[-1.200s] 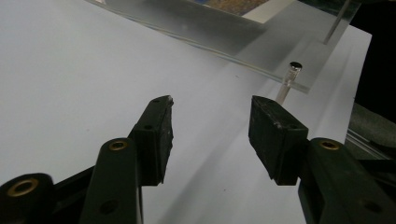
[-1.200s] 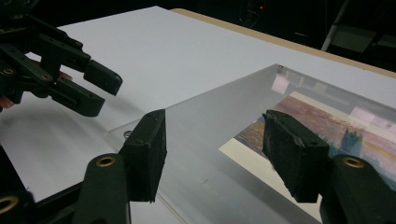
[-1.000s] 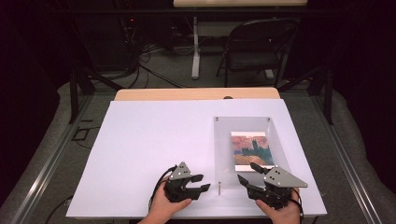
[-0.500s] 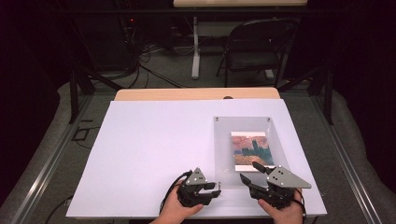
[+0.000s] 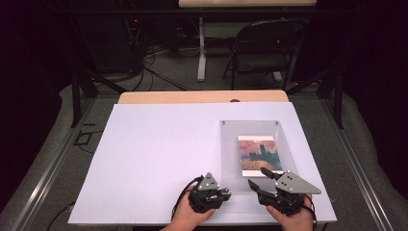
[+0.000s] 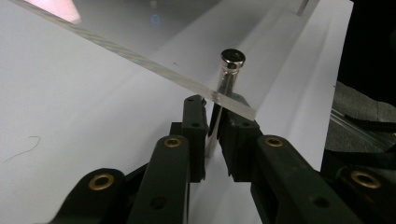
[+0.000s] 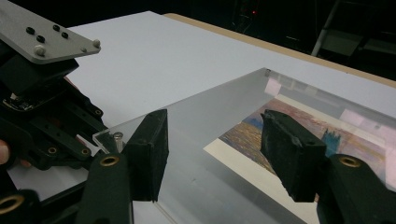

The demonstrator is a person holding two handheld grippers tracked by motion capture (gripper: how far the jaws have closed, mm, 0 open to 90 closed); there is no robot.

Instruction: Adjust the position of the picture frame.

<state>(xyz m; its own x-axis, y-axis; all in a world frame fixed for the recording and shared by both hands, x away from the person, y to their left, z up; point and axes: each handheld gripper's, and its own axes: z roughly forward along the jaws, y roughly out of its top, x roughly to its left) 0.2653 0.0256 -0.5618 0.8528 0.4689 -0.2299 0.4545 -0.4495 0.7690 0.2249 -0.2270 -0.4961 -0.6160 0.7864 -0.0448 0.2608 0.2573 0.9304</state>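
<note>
A clear acrylic plate (image 5: 231,144) lies on the white table (image 5: 159,144), raised on metal corner posts, with a painted picture (image 5: 259,154) under it. My left gripper (image 5: 226,192) sits at the plate's near left corner. In the left gripper view its jaws have just been closing and the left gripper (image 6: 214,112) now pinches the metal post (image 6: 229,70) below the plate's edge (image 6: 140,58). My right gripper (image 5: 260,179) stands open over the plate's near edge. In the right gripper view nothing is between the right gripper's (image 7: 219,140) pads; the picture (image 7: 299,121) lies behind them.
Two more posts (image 5: 223,123) (image 5: 276,123) mark the plate's far corners. A wooden desk edge (image 5: 192,97) runs behind the white board. A dark chair (image 5: 269,48) and cables stand on the floor beyond. Bare white surface spreads to the left.
My left gripper has moved right to the plate's near left corner and its jaws have closed around the post. The right gripper has kept still.
</note>
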